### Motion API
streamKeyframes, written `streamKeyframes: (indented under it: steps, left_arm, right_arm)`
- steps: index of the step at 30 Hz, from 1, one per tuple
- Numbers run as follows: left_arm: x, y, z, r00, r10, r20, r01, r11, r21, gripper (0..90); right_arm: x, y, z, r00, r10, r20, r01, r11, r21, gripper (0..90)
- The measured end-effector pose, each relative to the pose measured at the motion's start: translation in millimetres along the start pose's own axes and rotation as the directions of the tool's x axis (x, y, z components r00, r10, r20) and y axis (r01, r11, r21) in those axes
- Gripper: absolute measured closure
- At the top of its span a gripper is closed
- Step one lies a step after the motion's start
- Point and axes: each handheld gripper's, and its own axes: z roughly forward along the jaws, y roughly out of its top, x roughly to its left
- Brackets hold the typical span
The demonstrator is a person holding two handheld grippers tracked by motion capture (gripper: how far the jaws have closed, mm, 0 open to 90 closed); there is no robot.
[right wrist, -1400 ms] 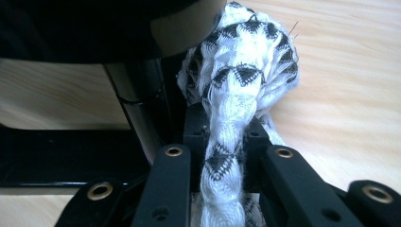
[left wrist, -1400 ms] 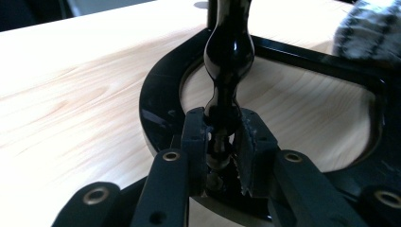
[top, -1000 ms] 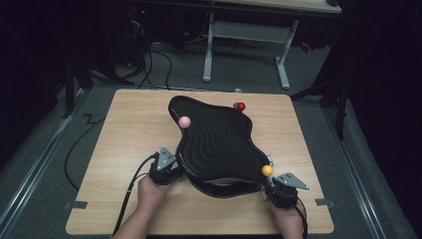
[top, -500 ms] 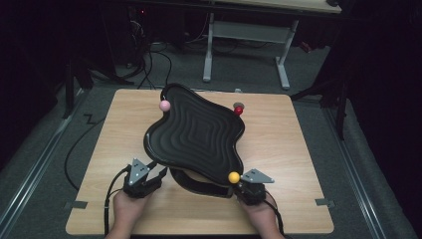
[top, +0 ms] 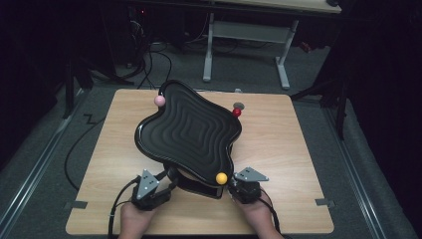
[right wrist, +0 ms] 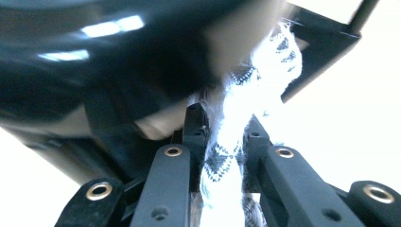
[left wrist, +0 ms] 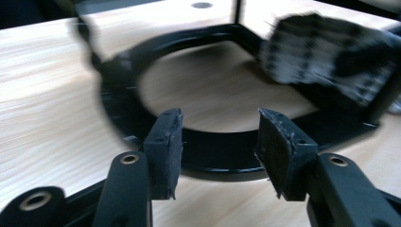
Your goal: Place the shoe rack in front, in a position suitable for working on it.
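wiping under the tilted black wavy tray (top: 189, 132) — right gripper (right wrist: 222, 135) pinching a checked cloth (right wrist: 236, 118); left gripper (left wrist: 220, 142), jaws just spreading, empty above the black base ring (left wrist: 208, 163) — next, steady that ring.

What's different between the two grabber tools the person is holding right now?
The left gripper has its jaws apart with nothing between them, having just been opening; the right gripper is shut on a black-and-white cloth. The left one faces the black ring base; the right one sits under the black wavy tray. Both have black jaws.
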Motion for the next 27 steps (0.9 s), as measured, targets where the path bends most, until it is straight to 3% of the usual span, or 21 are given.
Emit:
streamKeyframes:
  steps: [5, 11, 12, 13, 18, 20, 22, 24, 27]
  left_arm:
    - [-31.4, 7.4, 15.6, 0.9953, 0.062, 0.074, -0.062, 0.9980, -0.012, 50.3]
    - [-61.7, 15.3, 32.6, 0.9824, 0.101, 0.157, -0.098, 0.9948, -0.029, 50.2]
    - [-69.7, 17.2, 38.3, 0.9769, 0.111, 0.183, -0.106, 0.9937, -0.036, 50.2]
    - [-69.7, 17.2, 38.3, 0.9769, 0.111, 0.183, -0.106, 0.9937, -0.036, 50.2]
    - [-85.1, 21.3, 52.2, 0.9650, 0.141, 0.222, -0.135, 0.9900, -0.042, 51.5]
    - [-88.8, 23.8, 57.7, 0.9657, 0.135, 0.222, -0.127, 0.9907, -0.049, 53.3]
    - [-91.1, 25.8, 63.6, 0.9668, 0.105, 0.233, -0.096, 0.9942, -0.047, 57.7]
    - [-93.5, 26.3, 66.4, 0.9667, 0.118, 0.227, -0.110, 0.9928, -0.048, 71.4]
    - [-90.7, 26.5, 64.4, 0.9660, 0.115, 0.232, -0.108, 0.9933, -0.043, 73.5]
  right_arm:
    - [-19.4, -7.0, -10.8, 0.9977, 0.045, 0.051, -0.045, 0.999, -0.004, 77.9]
    - [-32.6, -18.2, -24.9, 0.9927, 0.073, 0.096, -0.073, 0.997, 0.000, 77.7]
    - [-34.7, -21.6, -29.3, 0.9906, 0.084, 0.108, -0.084, 0.996, 0.002, 77.6]
    - [-34.7, -21.6, -29.3, 0.9906, 0.084, 0.108, -0.084, 0.996, 0.002, 77.6]
    - [-38.3, -29.1, -37.6, 0.9865, 0.093, 0.134, -0.095, 0.995, 0.006, 77.3]
    - [-39.5, -31.8, -40.3, 0.9850, 0.096, 0.143, -0.098, 0.995, 0.007, 77.2]
    - [-40.2, -33.4, -42.4, 0.9831, 0.105, 0.150, -0.107, 0.994, 0.007, 77.2]
    - [-40.5, -33.6, -43.8, 0.9821, 0.106, 0.156, -0.108, 0.994, 0.005, 77.2]
    - [-39.5, -32.8, -43.2, 0.9828, 0.100, 0.155, -0.102, 0.995, 0.002, 77.2]
